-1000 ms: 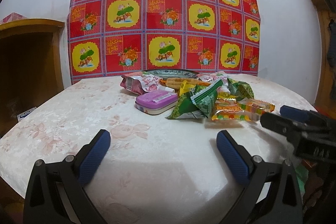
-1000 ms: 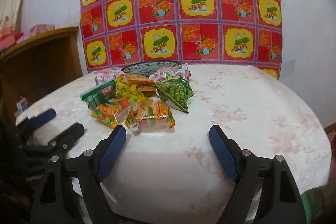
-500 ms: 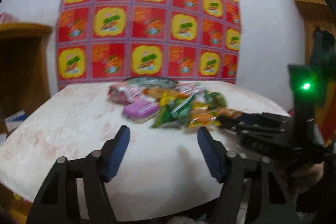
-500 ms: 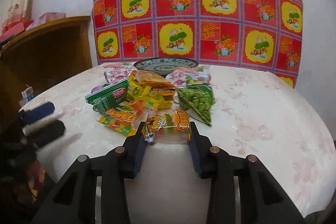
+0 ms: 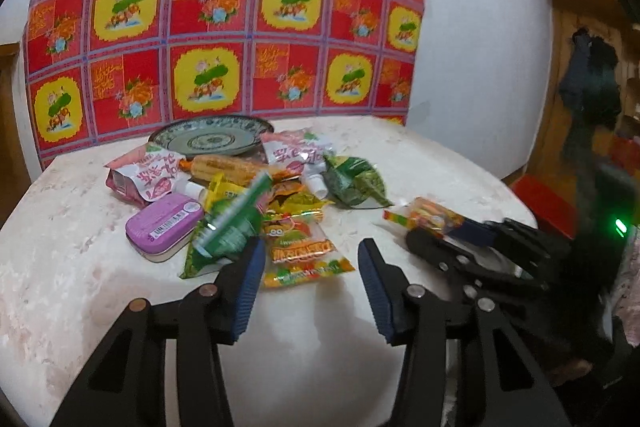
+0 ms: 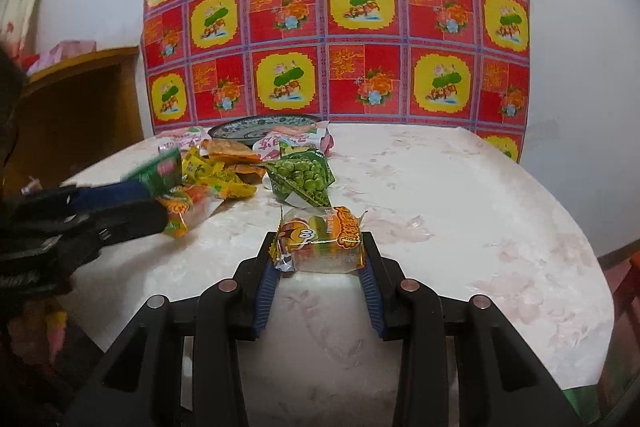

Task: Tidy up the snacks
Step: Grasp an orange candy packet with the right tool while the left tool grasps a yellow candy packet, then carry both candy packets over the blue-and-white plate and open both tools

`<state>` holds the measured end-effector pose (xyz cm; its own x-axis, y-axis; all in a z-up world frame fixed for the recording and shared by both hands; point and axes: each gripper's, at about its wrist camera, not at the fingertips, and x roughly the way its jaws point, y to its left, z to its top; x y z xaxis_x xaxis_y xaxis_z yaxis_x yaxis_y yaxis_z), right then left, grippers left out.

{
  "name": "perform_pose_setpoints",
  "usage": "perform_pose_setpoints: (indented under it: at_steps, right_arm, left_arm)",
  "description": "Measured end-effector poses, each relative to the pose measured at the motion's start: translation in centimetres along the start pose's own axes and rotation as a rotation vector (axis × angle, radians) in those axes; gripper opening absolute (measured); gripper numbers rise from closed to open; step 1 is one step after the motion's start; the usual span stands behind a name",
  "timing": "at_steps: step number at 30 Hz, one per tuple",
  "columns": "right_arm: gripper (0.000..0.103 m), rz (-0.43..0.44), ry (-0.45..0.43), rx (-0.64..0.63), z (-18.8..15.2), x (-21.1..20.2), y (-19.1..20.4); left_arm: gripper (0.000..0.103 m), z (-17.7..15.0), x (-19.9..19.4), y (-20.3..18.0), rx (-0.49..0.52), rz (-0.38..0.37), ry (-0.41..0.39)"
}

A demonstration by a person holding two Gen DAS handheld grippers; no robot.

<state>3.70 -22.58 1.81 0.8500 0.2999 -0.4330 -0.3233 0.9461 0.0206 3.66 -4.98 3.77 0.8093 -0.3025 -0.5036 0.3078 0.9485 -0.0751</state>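
Right gripper [image 6: 320, 247]: clenched on the orange candy pack [image 6: 320, 241], both pads pressed to its sides; I see it raised off the table [image 6: 460, 227].
Left gripper [image 5: 310, 259]: jaws closing, nothing pinched; the gummy bag [image 5: 300, 251] lies on the table between and just ahead of my fingertips, pads not touching it.
Left view only: purple tin [image 5: 164, 227] ahead-left of my left tool with a barcode sticker; pink pouches [image 5: 148, 175]; corn-print pack [image 5: 224, 167]; full plate [image 5: 212, 139] at the far side of the pile.
Right view only: green pea bag [image 6: 304, 181] just beyond the held pack, peas printed on the front; wooden cabinet [image 6: 76, 99] far left.
Both views: green box [image 5: 236, 223] beside my left tool's left finger; red-yellow patterned cloth [image 6: 340, 15] on the wall behind.
Writing: pink pouches carry red Chinese characters, unreadable to me; gummy bag lettering upside down, too blurred; held pack shows cartoon eyes, text illegible.
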Motion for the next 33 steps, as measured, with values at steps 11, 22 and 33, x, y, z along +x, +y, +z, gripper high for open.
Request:
perform_pose_setpoints:
  at_steps: [11,22,33]
  right_arm:
    - [0.04,-0.031,-0.026,-0.015,-0.3,0.1,0.4]
    - [0.035,0.007,-0.056,-0.034,-0.8,-0.6,1.0]
    - [0.035,0.145,-0.035,-0.246,9.7,0.2,2.2]
  left_arm:
    - [0.042,0.0,2.5,1.5,-0.067,0.044,0.066]
    - [0.04,-3.6,-2.1,2.9,-0.091,-0.05,-0.045]
    - [0.04,4.8,-4.6,6.9,-0.053,-0.098,-0.088]
